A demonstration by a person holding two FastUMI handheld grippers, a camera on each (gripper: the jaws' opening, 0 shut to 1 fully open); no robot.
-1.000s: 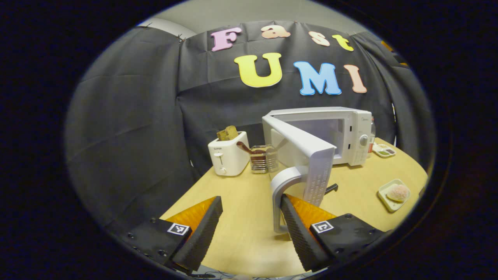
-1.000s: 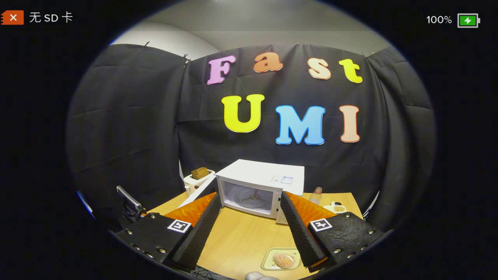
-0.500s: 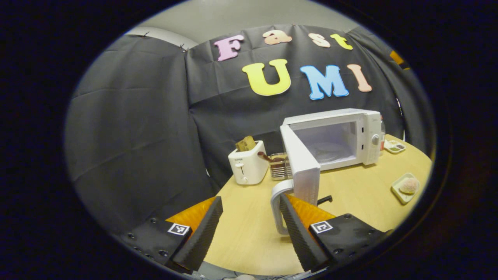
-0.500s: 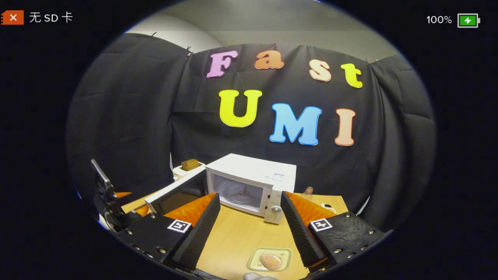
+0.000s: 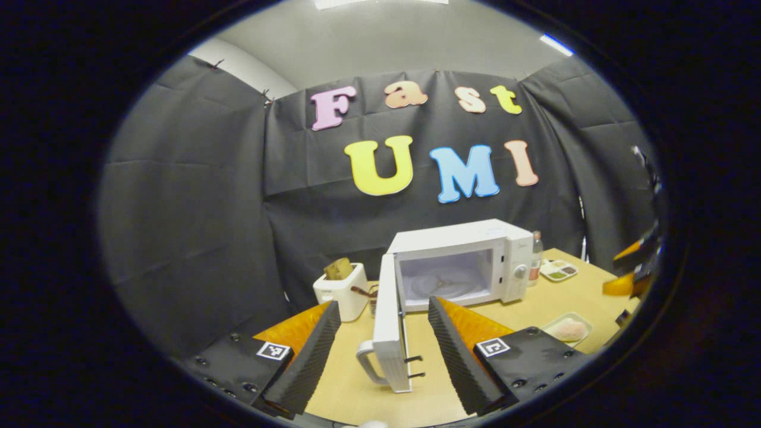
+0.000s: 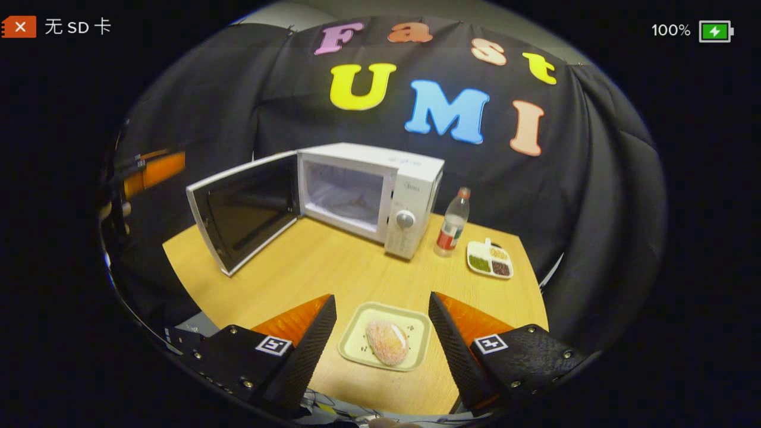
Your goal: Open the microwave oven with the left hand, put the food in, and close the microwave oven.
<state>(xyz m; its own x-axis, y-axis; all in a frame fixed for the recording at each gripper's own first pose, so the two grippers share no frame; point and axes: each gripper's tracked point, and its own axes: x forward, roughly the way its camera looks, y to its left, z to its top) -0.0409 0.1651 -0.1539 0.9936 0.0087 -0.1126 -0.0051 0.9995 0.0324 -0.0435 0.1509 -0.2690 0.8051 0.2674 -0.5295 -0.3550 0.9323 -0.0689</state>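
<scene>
The left gripper (image 5: 383, 333) stands with its fingers spread wide and nothing between them but air; just ahead, seen edge-on, is the swung-out white door (image 5: 389, 330) of the boxy white microwave oven (image 5: 469, 258), its curved handle (image 5: 365, 362) near the fingers but not touched. The right gripper (image 6: 380, 330) is likewise spread apart and empty, hovering above the pale green square plate (image 6: 386, 345) that carries one round pinkish piece of food (image 6: 387, 342) (the plate lies near the front edge). Everything stands on a light wooden bench (image 6: 315, 267) with black cloth hung behind; the oven's cavity (image 6: 345, 193) is open and unblocked. One white toaster (image 5: 342, 291) holding a brown slice stands left of the oven; one clear plastic bottle (image 6: 452, 223) with a red label and one small divided white dish (image 6: 490, 260) of three fillings stand to its right.
</scene>
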